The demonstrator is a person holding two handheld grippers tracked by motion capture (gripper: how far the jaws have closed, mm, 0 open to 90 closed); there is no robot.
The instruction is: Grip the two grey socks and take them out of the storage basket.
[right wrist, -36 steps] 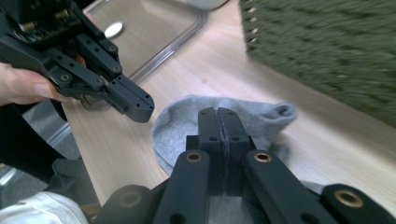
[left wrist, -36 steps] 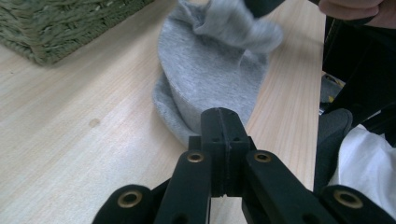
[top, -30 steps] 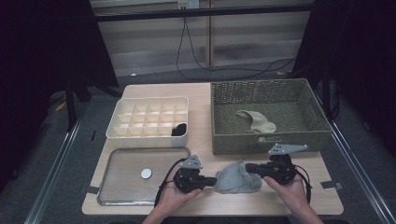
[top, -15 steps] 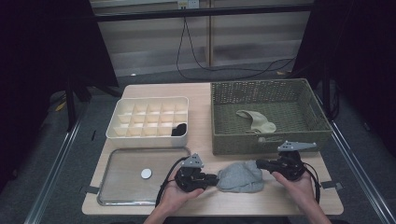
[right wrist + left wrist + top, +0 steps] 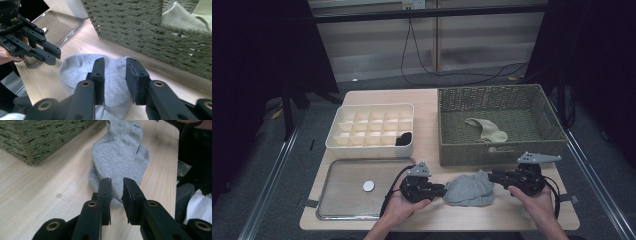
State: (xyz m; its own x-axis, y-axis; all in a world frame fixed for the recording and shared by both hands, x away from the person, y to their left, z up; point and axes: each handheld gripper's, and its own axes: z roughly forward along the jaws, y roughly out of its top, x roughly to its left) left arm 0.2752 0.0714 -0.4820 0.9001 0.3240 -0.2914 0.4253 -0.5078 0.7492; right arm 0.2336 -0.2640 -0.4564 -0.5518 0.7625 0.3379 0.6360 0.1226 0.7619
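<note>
— Sock (image 5: 470,189), grey, where do you have it?

— On the wooden table (image 5: 432,120), flat between my two grippers, just in front of the woven basket (image 5: 499,125) (a pale sock (image 5: 486,130) lies inside that one). Left of the basket I see the white divider box (image 5: 371,127), and below that the metal tray (image 5: 347,190).

— And the grippers?

— My left gripper (image 5: 116,187) sits at one end of the grey sock, jaws parted a little, having just been opening, pads off the cloth. My right gripper (image 5: 115,72) is at the other end, jaws also just opening, spread wider over the sock without pinching it.
</note>
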